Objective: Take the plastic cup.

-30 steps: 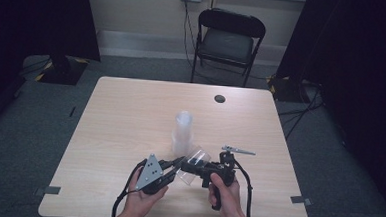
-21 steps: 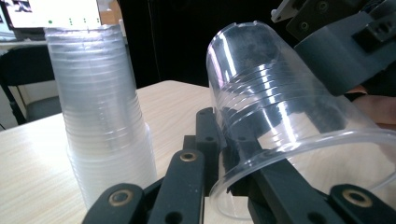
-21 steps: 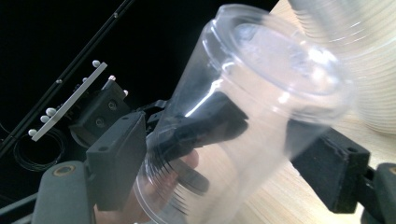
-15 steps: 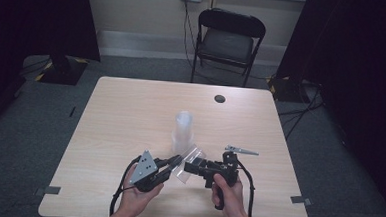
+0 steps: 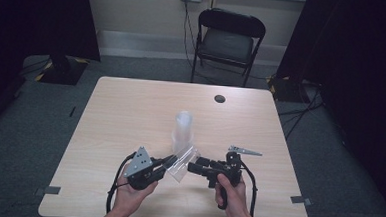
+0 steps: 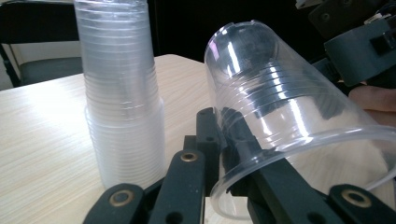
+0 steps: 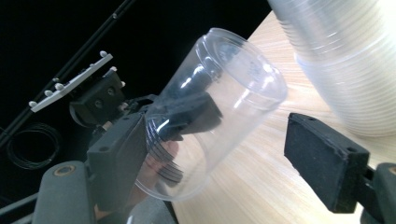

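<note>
The left gripper (image 5: 167, 162) is clamped on the rim wall of a single clear plastic cup (image 5: 180, 162): in the left gripper view one jaw lies inside the mouth of the cup (image 6: 299, 121) and the other against its outer wall, with the thin plastic pinched between them, so the jaws stand almost fully closed. The cup is carried off the table (image 5: 131, 110), lying tilted, with its closed base pointing away from the left gripper and up. Directly opposite, the right gripper (image 5: 194, 167) points at the cup from the other side. In the right gripper view its jaws stand wide, one on each side of the cup (image 7: 215, 107), and neither pad presses on the wall; they have just been closing slightly, with the cup between them and not yet gripped. Just beyond both grippers, the stack of clear cups (image 5: 183, 130) stands upright on the table, well clear of the held cup. Farther off lie a small dark disc (image 5: 219, 98) near the far table edge and a black folding chair (image 5: 227, 42) behind the table. Judged status: one cup is separated from the stack and lifted. Remaining, by judgement: the right gripper must take or steady the cup, after which it must be placed.
</note>
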A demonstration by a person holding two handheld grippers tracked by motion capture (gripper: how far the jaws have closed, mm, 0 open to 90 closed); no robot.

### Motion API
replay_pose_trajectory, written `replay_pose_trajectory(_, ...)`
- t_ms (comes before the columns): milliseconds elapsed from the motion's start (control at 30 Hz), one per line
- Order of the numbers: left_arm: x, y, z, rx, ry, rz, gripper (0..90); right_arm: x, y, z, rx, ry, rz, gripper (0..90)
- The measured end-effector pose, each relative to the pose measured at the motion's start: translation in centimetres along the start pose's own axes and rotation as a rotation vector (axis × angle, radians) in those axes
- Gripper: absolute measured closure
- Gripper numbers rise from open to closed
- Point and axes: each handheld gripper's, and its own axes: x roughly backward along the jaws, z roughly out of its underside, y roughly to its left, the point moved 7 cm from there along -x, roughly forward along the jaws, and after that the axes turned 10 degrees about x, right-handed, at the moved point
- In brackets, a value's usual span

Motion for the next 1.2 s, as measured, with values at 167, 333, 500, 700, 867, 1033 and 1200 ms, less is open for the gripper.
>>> replay_pose_trajectory(167, 0.2, 0.3, 0.3, 0.038, 0.037, -0.019, 87.8, 0.3, -0.6, -0.1, 0.015, 0.006, 0.032, 21.6)
replay_pose_trajectory(333, 0.1, 0.3, 0.5, 0.037, 0.067, -0.016, 88.3, 0.6, -1.0, -0.2, 0.055, 0.019, 0.064, 23.5)
replay_pose_trajectory(500, -0.1, 0.2, 0.9, 0.077, 0.137, 0.018, 88.6, 0.9, -1.4, -0.3, 0.12, 0.039, 0.101, 23.4)
replay_pose_trajectory(700, 0.1, 0.1, 1.2, 0.107, 0.197, 0.037, 88.9, 1.2, -1.5, 0.3, 0.198, 0.091, 0.134, 22.2)
replay_pose_trajectory(867, 0.2, 0.1, 1.3, 0.106, 0.24, 0.048, 88.3, 1.4, -1.1, 0.5, 0.292, 0.112, 0.16, 20.1)
replay_pose_trajectory(1033, 0.4, 0.3, 1.5, 0.094, 0.298, 0.053, 88.4, 2.3, -1.5, 0.2, 0.378, 0.116, 0.238, 20.0)
replay_pose_trajectory(1200, 0.4, 0.3, 1.7, 0.08, 0.313, 0.052, 88.3, 2.6, -1.8, 0.4, 0.416, 0.144, 0.256, 19.9)
